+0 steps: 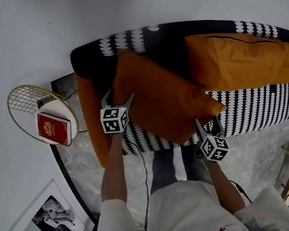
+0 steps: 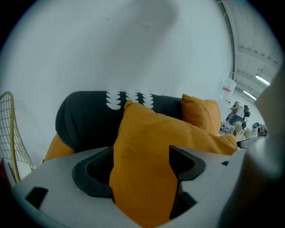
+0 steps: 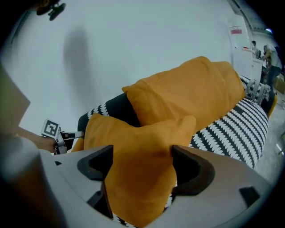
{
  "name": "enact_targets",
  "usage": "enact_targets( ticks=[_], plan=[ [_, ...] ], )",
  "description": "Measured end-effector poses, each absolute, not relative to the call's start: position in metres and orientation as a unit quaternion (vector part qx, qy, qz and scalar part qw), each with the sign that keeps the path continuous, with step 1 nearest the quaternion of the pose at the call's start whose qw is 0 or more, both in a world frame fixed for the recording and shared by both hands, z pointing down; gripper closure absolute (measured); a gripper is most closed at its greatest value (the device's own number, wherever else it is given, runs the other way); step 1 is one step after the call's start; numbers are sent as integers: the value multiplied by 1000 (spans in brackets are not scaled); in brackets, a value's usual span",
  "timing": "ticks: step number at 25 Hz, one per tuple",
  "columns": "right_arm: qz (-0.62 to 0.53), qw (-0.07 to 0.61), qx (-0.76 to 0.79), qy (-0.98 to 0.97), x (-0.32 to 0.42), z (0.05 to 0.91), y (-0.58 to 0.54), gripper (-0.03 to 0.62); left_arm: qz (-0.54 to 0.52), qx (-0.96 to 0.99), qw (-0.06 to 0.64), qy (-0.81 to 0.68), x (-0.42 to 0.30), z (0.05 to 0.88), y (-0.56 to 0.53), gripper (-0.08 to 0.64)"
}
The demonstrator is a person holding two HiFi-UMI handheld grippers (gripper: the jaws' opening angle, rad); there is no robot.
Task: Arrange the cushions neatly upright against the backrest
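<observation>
Jaws spread wide, the left gripper (image 1: 118,98) and right gripper (image 1: 209,126) straddle opposite ends of the slumped orange cushion (image 1: 159,104), apparently not yet squeezing it. They look ready to stand it against the backrest (image 1: 137,39) beyond them. A second cushion (image 1: 239,60) already leans there, past the right gripper.

White T-shirt (image 1: 172,217) with red script, grey trousers (image 1: 167,168), marker-cubed pale-grey left tool (image 1: 119,98) and right tool (image 1: 208,124).
</observation>
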State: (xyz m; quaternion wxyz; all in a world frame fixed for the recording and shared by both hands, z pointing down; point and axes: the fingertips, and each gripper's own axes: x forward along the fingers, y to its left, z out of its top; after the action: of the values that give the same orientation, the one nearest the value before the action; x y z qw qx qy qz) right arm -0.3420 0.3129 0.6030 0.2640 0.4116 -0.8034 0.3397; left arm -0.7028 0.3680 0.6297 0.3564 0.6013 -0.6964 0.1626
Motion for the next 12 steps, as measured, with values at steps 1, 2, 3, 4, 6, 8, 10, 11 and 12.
enact_targets(
  ticks=[1, 2, 3, 4, 6, 8, 10, 11, 12],
  plan=[
    [342, 263, 414, -801, -343, 607, 312, 188, 173, 599, 358, -695, -710, 637, 366, 182],
    [343, 263, 418, -799, -344, 610, 310, 170, 182, 595, 358, -696, -717, 643, 363, 175],
    [346, 262, 425, -794, -345, 612, 307, 151, 190, 592, 357, -697, -723, 648, 359, 170],
    [352, 261, 436, -786, -343, 613, 304, 136, 197, 589, 356, -698, -728, 652, 355, 166],
    [366, 257, 463, -765, -336, 614, 302, 100, 206, 589, 356, -696, -734, 661, 348, 159],
    [389, 257, 478, -744, -327, 622, 309, 92, 210, 595, 360, -687, -736, 668, 343, 155],
    [403, 268, 473, -736, -322, 636, 318, 92, 217, 604, 365, -675, -734, 673, 340, 153],
    [403, 275, 466, -738, -322, 643, 319, 92, 222, 609, 367, -667, -732, 677, 338, 153],
    [400, 281, 459, -742, -323, 649, 317, 92, 228, 614, 369, -659, -731, 680, 335, 153]
  ],
)
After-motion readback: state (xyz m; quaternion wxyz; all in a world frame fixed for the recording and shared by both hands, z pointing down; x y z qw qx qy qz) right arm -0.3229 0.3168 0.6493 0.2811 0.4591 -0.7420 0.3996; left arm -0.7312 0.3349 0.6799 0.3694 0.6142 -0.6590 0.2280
